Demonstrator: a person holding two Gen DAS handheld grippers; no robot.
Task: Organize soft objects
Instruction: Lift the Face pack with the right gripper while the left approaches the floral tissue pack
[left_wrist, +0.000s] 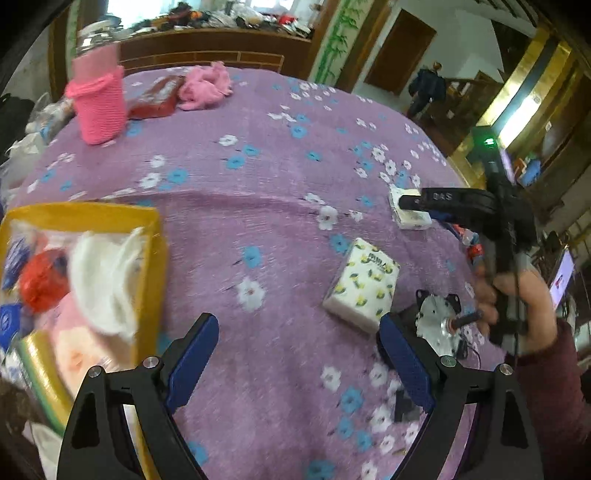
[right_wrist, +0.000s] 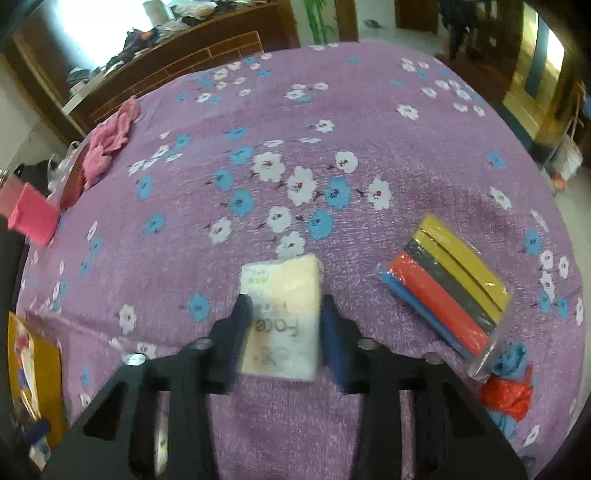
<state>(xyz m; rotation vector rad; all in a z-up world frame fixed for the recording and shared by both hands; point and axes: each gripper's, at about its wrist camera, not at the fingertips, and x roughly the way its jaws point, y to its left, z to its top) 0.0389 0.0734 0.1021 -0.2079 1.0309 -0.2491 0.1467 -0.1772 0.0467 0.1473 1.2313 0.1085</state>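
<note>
Gripping: closed narrow with the right gripper around the face-tissue pack, one finger against each long side; pads seemed to press, though blur kept that from being certain.
Left tongs: held wide with the left gripper, nothing between the fingers, only purple bedspread beneath.
Key relation: lay well apart from the yellow box, on the far side of the lemon-print pack from it; would need carrying across the bedspread towards that box, judged as the likely place for it.
Long axis: ran straight ahead along the right fingers, so gripped across the short width.
Nearer hand: right, already on the pack; left sat nearer the yellow box and the lemon-print pack.
Look of the pack: flat, soft, clear wrap, white and cream tissue, printed lettering; looked likely to squash a little under the pads.
Further out: lay beyond the face-tissue pack from the yellow box, a clear bag of coloured strips, untouched.
</note>
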